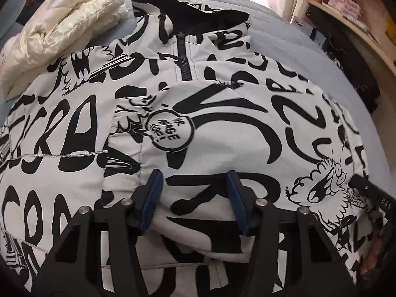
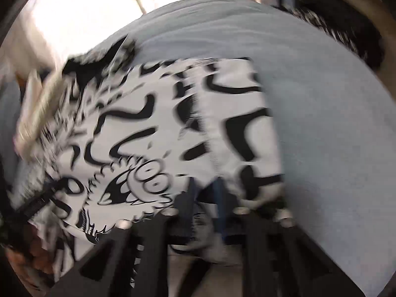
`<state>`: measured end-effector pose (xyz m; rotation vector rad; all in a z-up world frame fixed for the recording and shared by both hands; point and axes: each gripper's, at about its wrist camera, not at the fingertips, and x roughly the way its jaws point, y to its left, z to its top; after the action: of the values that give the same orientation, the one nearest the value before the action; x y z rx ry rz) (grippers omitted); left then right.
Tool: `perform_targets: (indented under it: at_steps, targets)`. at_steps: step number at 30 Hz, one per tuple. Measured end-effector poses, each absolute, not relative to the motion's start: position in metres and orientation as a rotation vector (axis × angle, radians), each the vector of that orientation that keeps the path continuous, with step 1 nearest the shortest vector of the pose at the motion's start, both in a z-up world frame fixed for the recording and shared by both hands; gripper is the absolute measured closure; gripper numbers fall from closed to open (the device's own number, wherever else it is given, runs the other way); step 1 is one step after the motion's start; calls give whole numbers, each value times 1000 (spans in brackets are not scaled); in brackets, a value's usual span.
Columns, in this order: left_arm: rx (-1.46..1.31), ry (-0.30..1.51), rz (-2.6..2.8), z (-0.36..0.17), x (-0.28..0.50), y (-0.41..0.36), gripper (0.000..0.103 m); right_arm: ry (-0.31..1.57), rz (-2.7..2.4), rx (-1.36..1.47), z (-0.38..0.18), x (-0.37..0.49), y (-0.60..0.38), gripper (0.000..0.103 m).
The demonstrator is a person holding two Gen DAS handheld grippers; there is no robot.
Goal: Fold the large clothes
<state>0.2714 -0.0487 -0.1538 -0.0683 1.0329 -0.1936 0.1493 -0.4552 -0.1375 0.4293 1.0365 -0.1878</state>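
A large white jacket (image 1: 198, 104) with black graffiti print, black zipper and black-lined hood lies on a grey-blue bed. Its near part is folded up over the body. My left gripper (image 1: 195, 180) hovers over the folded near edge with its blue-padded fingers (image 1: 154, 193) apart, fabric lying between them. My right gripper (image 2: 205, 193) sits at the jacket (image 2: 153, 128) near edge in a blurred view; its fingers stand close together with cloth bunched between them. The right gripper also shows in the left wrist view (image 1: 371, 193) at the jacket's right edge.
A cream puffer garment (image 1: 59, 32) lies folded at the bed's far left. The grey-blue bed cover (image 2: 321, 113) stretches to the right of the jacket. A wooden shelf (image 1: 356, 12) with boxes and dark items stands at the right.
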Motion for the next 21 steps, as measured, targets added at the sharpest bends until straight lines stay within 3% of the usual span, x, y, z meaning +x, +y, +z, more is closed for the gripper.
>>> perform_targets:
  at_steps: [5,9,14,21]
  targets:
    - [-62,1025,-177,-151,271,-46,56,1034,-208,416,-138,146,-449,98]
    - [-73,1031,-172,-145,270,-46,56,1046,-189,422,-140,150,-441,85]
    - [-91,1009,-183,-126,255,-46,55,1053,-166,462,-155,145,-430,84]
    - [-91,964,-202,-92,219,-44,51,1041,-132,495,-128,105,-398,82]
